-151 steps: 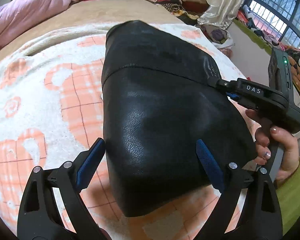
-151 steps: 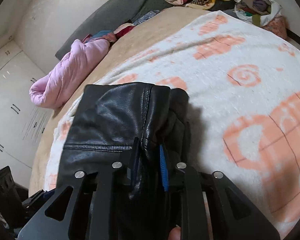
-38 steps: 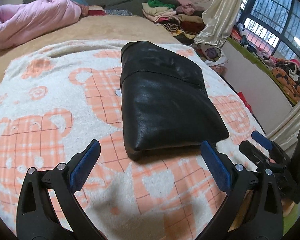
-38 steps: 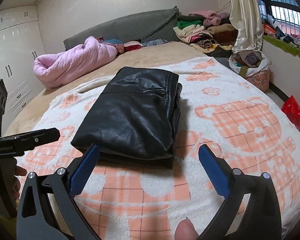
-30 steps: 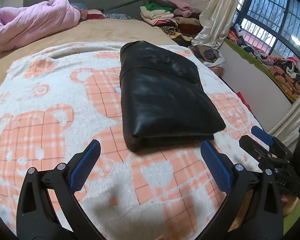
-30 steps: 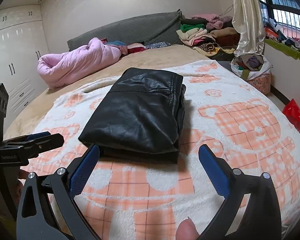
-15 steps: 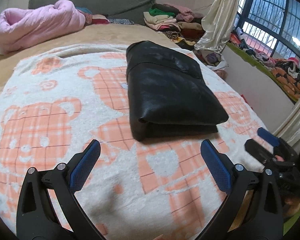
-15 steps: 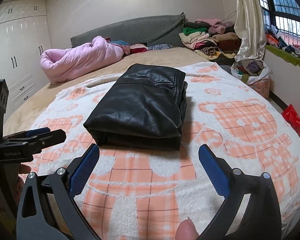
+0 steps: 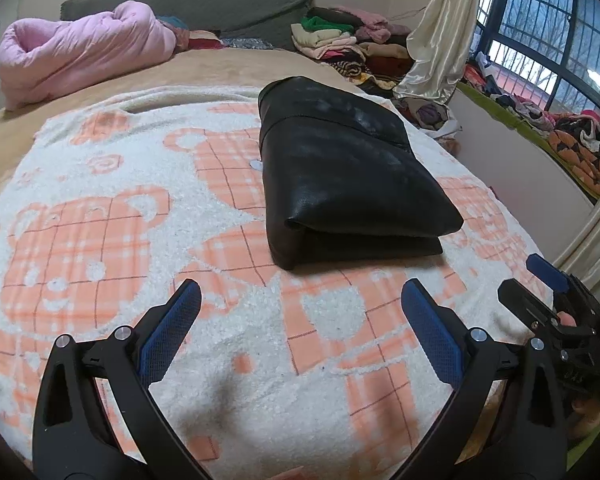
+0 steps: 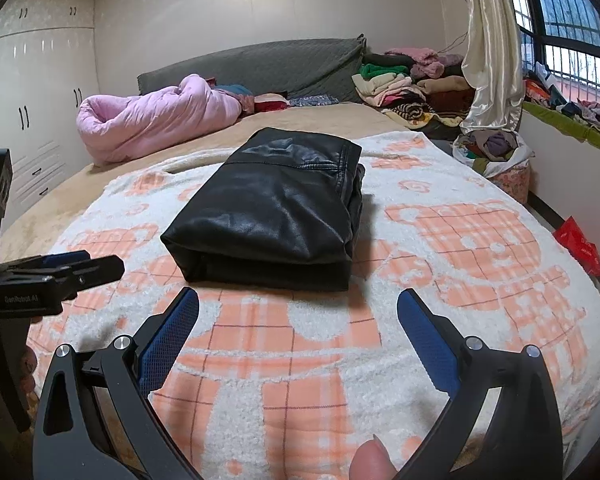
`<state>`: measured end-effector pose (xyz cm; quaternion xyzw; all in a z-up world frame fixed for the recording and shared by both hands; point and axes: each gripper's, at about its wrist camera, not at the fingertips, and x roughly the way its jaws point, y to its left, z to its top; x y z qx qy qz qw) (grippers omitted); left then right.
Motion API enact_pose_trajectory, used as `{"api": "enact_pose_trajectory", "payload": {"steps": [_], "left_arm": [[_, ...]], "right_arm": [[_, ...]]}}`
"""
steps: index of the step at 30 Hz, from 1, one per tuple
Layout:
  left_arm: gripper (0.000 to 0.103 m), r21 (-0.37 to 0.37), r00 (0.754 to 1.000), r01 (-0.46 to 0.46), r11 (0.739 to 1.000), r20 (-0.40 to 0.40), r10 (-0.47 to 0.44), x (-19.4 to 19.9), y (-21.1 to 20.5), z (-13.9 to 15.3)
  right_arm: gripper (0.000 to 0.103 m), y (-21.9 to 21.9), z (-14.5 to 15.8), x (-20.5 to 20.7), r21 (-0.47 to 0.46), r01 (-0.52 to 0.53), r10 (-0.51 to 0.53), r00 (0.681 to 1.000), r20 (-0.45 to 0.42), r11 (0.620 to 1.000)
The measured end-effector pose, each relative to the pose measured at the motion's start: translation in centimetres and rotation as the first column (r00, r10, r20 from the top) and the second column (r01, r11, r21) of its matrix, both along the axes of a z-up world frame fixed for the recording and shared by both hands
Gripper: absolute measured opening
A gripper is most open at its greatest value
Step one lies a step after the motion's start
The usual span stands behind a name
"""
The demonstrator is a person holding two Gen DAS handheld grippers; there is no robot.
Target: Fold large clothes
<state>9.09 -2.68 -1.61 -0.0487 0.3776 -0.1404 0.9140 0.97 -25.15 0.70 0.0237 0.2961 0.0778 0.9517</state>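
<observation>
Left wrist view: the left gripper (image 9: 300, 320) occupies the lower foreground with its jaws spread wide and nothing between the blue pads (image 9: 168, 332); it holds no object and is apart from the garment. To its right, low at the frame edge, the right gripper (image 9: 540, 280) appears from the side, with fingers of the person's hand partly visible behind its body. In the right wrist view, the right gripper (image 10: 298, 320) likewise has its jaws spread wide and empty, a fingertip (image 10: 370, 460) shows at the bottom edge, and the left gripper (image 10: 80, 266) enters from the left edge. Both grippers are above a fleece blanket (image 9: 100, 240), white with orange checked bear figures, which covers the near part of a bed. Beyond the fingertips, the folded black leather garment (image 9: 340, 176) lies flat on this blanket as a compact rectangular stack, folded edge toward the cameras and layered edges (image 10: 354, 204) along its right side; neither gripper touches it. Farther back, a tan sheet (image 10: 308, 120) is exposed, with a rolled pink quilt (image 10: 152, 116) at the left against a grey headboard cushion (image 10: 260, 64). Stacks of folded clothes (image 10: 404, 84) sit at the far right, beside a cream curtain (image 10: 488, 48) and a barred window (image 9: 540, 52). White wardrobe doors (image 10: 32, 96) line the left wall.
</observation>
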Motion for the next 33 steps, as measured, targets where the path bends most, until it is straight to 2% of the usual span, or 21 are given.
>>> {"api": "enact_pose_trajectory", "payload": {"steps": [33], "left_arm": [[0.094,0.037,0.999,-0.044,0.998,0.003,0.044,-0.51,0.34,0.18]], "right_arm": [[0.099,-0.20,-0.68,0.60,-0.003,0.004,-0.004,0.999,-0.033,1.000]]}}
